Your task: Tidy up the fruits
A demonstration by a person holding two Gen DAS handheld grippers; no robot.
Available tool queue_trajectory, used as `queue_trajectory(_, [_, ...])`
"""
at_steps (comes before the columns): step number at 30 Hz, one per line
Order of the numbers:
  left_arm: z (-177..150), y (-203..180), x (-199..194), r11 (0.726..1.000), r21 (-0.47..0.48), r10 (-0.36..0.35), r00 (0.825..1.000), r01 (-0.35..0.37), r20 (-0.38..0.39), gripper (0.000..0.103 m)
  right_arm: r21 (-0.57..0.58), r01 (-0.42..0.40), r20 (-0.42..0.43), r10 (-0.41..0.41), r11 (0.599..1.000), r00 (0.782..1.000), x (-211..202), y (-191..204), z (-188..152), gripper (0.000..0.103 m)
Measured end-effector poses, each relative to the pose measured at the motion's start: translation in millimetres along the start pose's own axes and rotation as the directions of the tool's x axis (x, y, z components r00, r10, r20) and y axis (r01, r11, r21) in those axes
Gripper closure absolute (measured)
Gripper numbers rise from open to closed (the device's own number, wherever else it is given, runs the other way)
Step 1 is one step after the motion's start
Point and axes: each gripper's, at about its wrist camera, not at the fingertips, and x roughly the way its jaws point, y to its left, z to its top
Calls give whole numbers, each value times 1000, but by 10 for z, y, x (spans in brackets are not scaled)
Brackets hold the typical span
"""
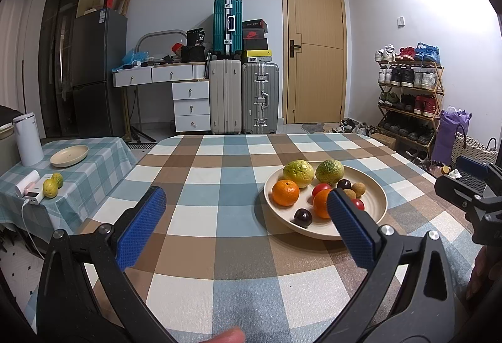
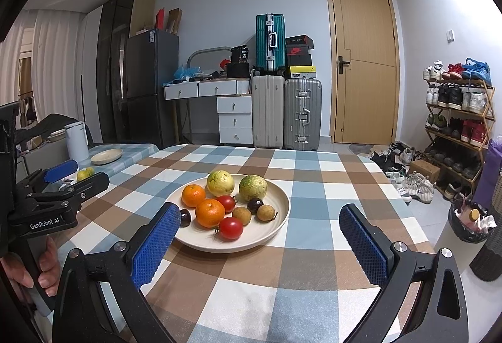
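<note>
A beige plate (image 2: 276,219) sits on the checked tablecloth (image 2: 313,180) of the main table, holding 2 oranges (image 2: 209,212), 2 yellow-green citrus fruits (image 2: 220,183), 2 red tomatoes (image 2: 231,228), 2 dark plums (image 2: 254,205) and 2 small brown round fruits (image 2: 241,215). The left gripper (image 1: 246,211) hovers above the cloth with its blue-padded fingers (image 1: 141,227) spread wide and nothing between them; in its own view the right-hand pad overlaps the near side of the plate. The right gripper (image 2: 259,236) is likewise spread wide and empty, just short of the plate's near rim. On the smaller side table (image 1: 94,164) to the left lie 2 more yellow-green fruits (image 1: 50,187), beside a white power bank (image 1: 34,198), with an empty beige plate (image 1: 69,155) and a white kettle (image 1: 28,139) farther back.
</note>
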Motion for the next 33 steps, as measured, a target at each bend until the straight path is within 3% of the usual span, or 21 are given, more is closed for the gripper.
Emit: queue_trajectory(33, [-5, 6, -16, 1000, -1, 4, 1000, -4, 1, 1, 1, 2, 6, -2, 1000, 1000, 8, 8, 0, 0])
